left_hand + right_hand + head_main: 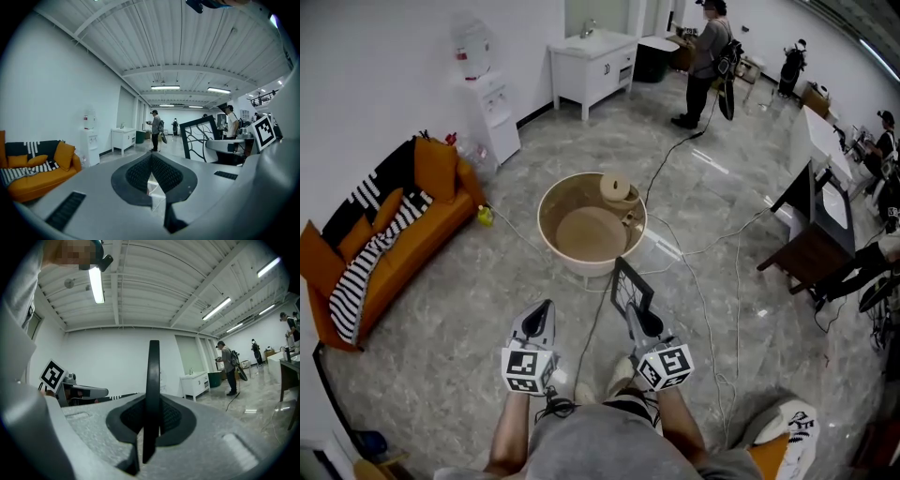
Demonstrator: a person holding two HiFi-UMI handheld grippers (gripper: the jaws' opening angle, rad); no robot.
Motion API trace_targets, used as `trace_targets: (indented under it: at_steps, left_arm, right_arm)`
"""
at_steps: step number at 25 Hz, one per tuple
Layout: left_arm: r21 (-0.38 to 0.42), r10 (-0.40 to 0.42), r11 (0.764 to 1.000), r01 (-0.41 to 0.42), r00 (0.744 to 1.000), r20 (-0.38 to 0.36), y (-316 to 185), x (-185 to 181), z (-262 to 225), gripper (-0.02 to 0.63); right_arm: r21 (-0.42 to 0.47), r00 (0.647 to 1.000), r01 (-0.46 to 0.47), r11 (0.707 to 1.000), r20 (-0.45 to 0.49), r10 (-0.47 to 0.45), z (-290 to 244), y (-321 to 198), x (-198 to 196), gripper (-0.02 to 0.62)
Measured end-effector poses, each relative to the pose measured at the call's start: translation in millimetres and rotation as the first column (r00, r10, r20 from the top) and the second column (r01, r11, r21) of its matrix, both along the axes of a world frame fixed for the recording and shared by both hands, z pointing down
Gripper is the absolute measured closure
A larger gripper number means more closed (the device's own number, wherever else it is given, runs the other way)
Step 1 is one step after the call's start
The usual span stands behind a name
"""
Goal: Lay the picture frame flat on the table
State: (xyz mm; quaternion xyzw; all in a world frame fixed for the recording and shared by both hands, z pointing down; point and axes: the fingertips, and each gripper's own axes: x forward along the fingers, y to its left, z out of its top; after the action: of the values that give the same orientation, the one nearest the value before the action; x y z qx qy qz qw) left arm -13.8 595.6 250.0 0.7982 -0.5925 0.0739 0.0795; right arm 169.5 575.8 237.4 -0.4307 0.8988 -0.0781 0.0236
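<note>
The black picture frame [631,286] with a branch pattern stands upright in my right gripper [635,316], which is shut on its lower edge. In the right gripper view the frame [152,380] shows edge-on, as a dark bar between the jaws. In the left gripper view it appears off to the right [201,138]. My left gripper [544,311] is level beside the right one, shut with nothing in it; its pads [161,171] meet at the tip. A round beige table [549,199] with a raised rim stands on the floor just ahead of both grippers.
A tan roll [616,187] sits on the round table. An orange sofa [441,225] is at the left, a water dispenser [492,112] and white cabinet [591,66] beyond. Cables [703,281] cross the floor. A dark desk [811,244] stands right. A person [705,56] stands far ahead.
</note>
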Motion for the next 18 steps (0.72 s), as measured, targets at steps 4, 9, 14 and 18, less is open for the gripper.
trace_targets:
  at_steps: [4, 9, 14, 18]
  left_arm:
    - [-0.021, -0.016, 1.000, 0.016, 1.000, 0.003, -25.1, -11.0, 9.2, 0.589]
    - [-0.013, -0.057, 0.998, 0.057, 0.998, 0.014, -84.0, -13.9, 12.8, 0.589]
    - [-0.014, -0.092, 0.996, 0.093, 0.995, 0.023, -165.4, -21.8, 7.2, 0.589]
    - [-0.012, -0.110, 0.994, 0.110, 0.994, 0.018, -228.7, -15.2, -3.9, 0.589]
  right_arm:
    - [-0.001, 1.000, 0.017, 1.000, 0.007, -0.017, 2.2, -32.1, -12.0, 0.568]
    - [0.004, 0.998, 0.055, 0.999, 0.016, -0.055, 11.4, -97.5, -17.8, 0.568]
    - [0.001, 0.996, 0.087, 0.996, 0.037, -0.087, 9.3, -186.2, -28.3, 0.568]
    - [-0.001, 0.992, 0.119, 0.993, 0.044, -0.119, 5.2, -251.2, -29.8, 0.568]
